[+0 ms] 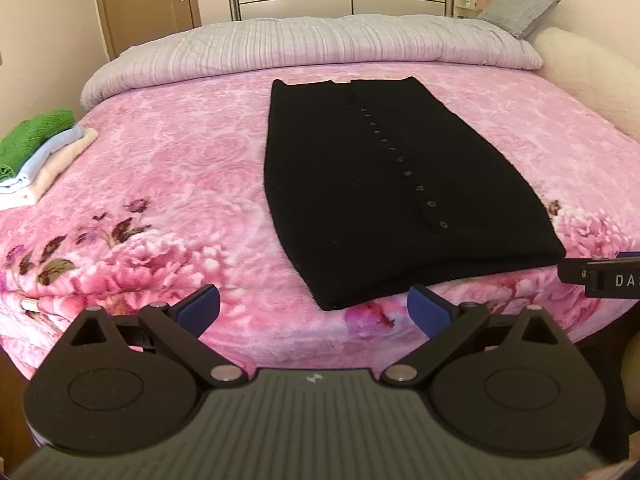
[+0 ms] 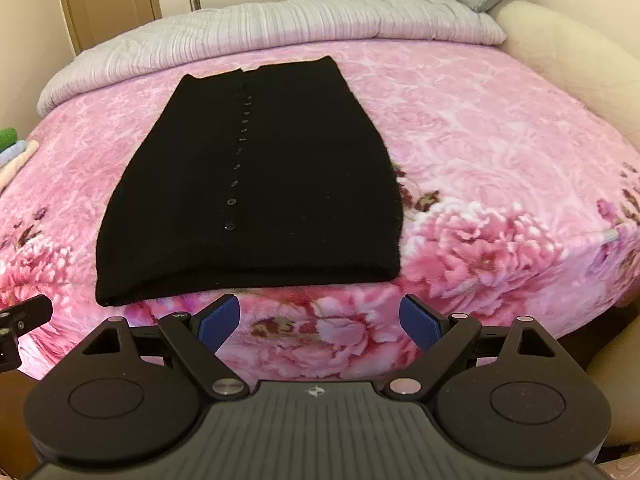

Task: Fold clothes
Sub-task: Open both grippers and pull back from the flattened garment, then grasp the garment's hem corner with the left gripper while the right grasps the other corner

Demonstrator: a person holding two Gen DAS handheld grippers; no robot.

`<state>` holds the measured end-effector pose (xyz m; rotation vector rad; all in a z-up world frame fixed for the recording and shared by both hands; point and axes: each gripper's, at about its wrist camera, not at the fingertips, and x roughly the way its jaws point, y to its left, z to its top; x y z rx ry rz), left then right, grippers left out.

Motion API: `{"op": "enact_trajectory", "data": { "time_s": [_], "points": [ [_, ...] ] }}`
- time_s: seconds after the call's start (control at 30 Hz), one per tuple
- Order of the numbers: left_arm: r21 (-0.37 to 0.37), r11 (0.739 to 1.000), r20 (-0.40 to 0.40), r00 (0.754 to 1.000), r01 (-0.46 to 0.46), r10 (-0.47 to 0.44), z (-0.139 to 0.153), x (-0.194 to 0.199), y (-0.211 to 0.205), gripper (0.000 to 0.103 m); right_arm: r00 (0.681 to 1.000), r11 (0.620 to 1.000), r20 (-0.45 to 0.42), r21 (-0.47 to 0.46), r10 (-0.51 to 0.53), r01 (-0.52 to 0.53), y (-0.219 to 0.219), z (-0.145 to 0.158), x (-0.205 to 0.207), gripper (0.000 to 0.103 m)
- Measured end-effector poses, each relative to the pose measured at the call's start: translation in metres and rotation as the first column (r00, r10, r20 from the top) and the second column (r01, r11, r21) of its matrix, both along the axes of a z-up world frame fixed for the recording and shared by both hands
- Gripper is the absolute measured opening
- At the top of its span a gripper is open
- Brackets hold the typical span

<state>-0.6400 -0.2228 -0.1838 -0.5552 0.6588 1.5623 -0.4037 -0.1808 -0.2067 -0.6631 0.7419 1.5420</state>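
Observation:
A black knitted cardigan (image 1: pixel 384 184) with a row of small buttons lies flat on the pink floral blanket (image 1: pixel 180 184), its sides folded in to a long narrow shape. In the right wrist view the same cardigan (image 2: pixel 256 184) reaches close to the bed's near edge. My left gripper (image 1: pixel 314 312) hovers open just short of the cardigan's near left corner, nothing between its blue pads. My right gripper (image 2: pixel 319 320) stands open too, just below the near right corner, apart from the cloth.
A pile of folded clothes (image 1: pixel 36 152), green on top, sits at the bed's left edge. A rolled grey duvet (image 1: pixel 304 46) lies across the far side, with a grey pillow (image 1: pixel 520 8) at the back right. Pink blanket (image 2: pixel 500 152) spreads right of the cardigan.

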Motion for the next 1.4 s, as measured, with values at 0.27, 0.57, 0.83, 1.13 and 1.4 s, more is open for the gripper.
{"op": "enact_trajectory", "data": {
  "time_s": [0.27,0.57,0.83,1.13,1.4],
  "points": [
    [-0.037,0.999,-0.001,1.0,-0.009,0.009,-0.007,0.002,0.02,0.099,0.999,0.999,-0.032,-0.032,-0.006,0.005,0.019,-0.012,0.008,0.089],
    [-0.078,0.997,0.033,0.999,0.002,0.0,-0.023,-0.002,0.055,0.099,0.999,0.996,-0.013,-0.079,-0.053,0.052,0.048,-0.024,0.016,0.089],
    [-0.083,0.996,0.29,0.957,0.024,0.001,-0.037,-0.042,0.076,0.094,0.991,1.0,-0.13,-0.015,-0.005,0.003,0.063,-0.029,0.044,0.089],
    [-0.172,0.985,0.688,0.715,-0.005,0.124,-0.084,-0.113,0.1,0.052,0.819,0.99,-0.567,-0.137,-0.088,0.011,0.103,-0.068,0.136,0.066],
    [-0.256,0.967,0.812,0.54,-0.014,0.222,-0.131,-0.138,0.119,0.051,0.742,0.959,-0.648,-0.282,-0.17,-0.027,0.136,-0.114,0.151,0.047]
  ]
}}
